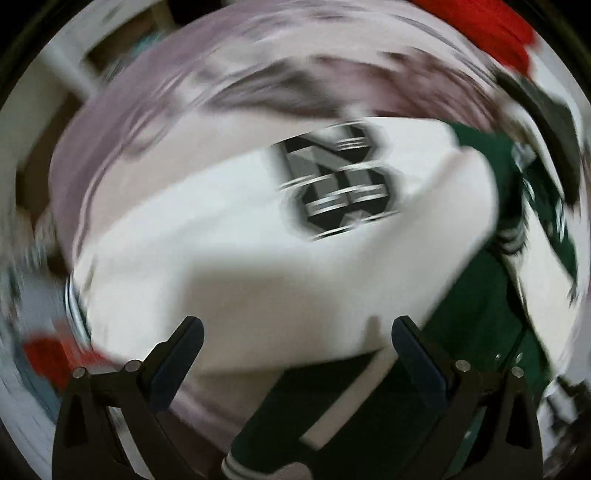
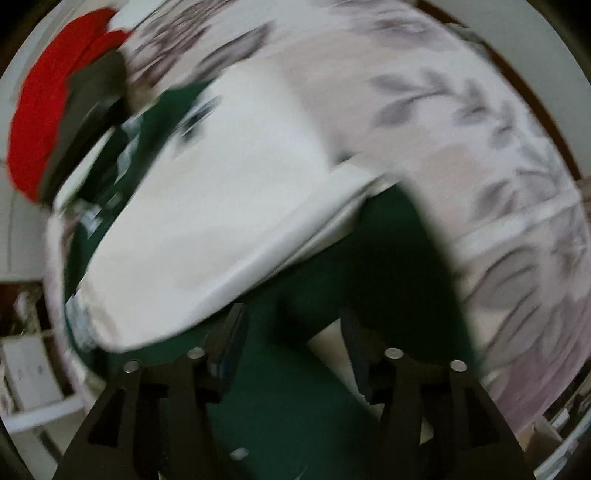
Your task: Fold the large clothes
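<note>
A large white jersey point(image 1: 229, 258) with a grey and black emblem point(image 1: 336, 181) and dark green sleeves point(image 1: 476, 306) lies spread on a floral bedspread. Both views are smeared by motion. My left gripper point(image 1: 297, 328) points down over the jersey's white body, its jaws wide apart and nothing pinched between them. In the right wrist view the white body point(image 2: 207, 221) fills the middle and a green sleeve point(image 2: 369, 258) runs under my right gripper point(image 2: 291, 317). Its jaws stand apart with green cloth showing in the gap, and the pads do not press on it.
The pale bedspread point(image 2: 480, 147) with a grey leaf print covers the surface around the jersey. A red garment point(image 2: 48, 110) and a dark one point(image 2: 92, 103) lie beyond the jersey; the red garment point(image 1: 491, 33) also shows top right. White furniture point(image 2: 29, 369) stands past the bed's edge.
</note>
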`<state>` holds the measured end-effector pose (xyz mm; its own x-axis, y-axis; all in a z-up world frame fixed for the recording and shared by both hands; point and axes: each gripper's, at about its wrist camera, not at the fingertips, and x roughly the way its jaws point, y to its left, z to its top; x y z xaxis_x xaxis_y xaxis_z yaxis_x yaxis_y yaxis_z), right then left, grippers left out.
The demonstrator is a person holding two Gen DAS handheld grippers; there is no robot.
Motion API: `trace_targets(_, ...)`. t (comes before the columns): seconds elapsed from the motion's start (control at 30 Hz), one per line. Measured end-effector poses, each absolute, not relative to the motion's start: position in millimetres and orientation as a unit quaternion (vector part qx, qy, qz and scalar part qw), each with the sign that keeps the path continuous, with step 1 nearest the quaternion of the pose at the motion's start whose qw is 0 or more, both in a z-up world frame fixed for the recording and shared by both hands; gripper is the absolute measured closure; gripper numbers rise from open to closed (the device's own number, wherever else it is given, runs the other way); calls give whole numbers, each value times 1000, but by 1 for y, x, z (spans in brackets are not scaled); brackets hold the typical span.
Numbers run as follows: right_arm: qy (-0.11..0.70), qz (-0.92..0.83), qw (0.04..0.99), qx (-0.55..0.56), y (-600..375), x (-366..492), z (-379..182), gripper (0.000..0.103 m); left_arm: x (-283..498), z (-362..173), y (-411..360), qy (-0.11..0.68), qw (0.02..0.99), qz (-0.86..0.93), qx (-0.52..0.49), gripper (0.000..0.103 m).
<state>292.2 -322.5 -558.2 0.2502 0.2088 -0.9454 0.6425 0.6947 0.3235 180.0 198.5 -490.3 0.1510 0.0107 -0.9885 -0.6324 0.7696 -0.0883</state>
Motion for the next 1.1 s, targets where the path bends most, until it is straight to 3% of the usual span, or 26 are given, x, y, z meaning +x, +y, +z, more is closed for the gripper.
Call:
trace_targets(0.2,611,-62,713,339,-208,349,-559,46,84,-541,277,527,645,267,-484,2)
trace_targets(0.27,619,-47,716,318,-173,365,-562,46,61,-562,301,483,630,308,-524,14)
trace_targets(0.33,623,-40,721,301,-157,397,-564,46,49,-579,320,449,615,337,-554,39)
trace_targets(0.4,628,-33,723,286,-133,406,-568,46,48,-586,334,429,608,363,-561,55)
trace_targets(0.47,635,-33,722,273,-117,409,-570,46,52,-579,341,418,621,384,-540,79)
trace_targets(0.5,637,-34,721,271,-112,413,-572,46,56,-575,349,415,640,382,-523,99)
trace_targets(0.53,638,-33,720,270,-108,414,-573,46,58,-573,354,414,650,381,-511,101)
trace_targets(0.67,640,-32,722,261,-94,423,-572,46,48,-570,388,396,648,354,-545,101)
trace_targets(0.77,642,-32,719,264,-94,422,-573,46,36,-563,380,388,637,280,-604,95)
trace_targets(0.8,643,-32,717,267,-94,421,-574,46,29,-563,373,393,626,259,-621,83)
trace_targets(0.83,645,-32,713,271,-94,419,-575,46,21,-565,363,395,613,240,-641,58)
trace_targets(0.9,648,-37,709,276,-90,421,-579,46,8,-569,345,393,586,225,-672,37)
trace_targets(1.1,651,-40,707,274,-91,417,-584,46,22,-595,321,391,580,203,-685,37)
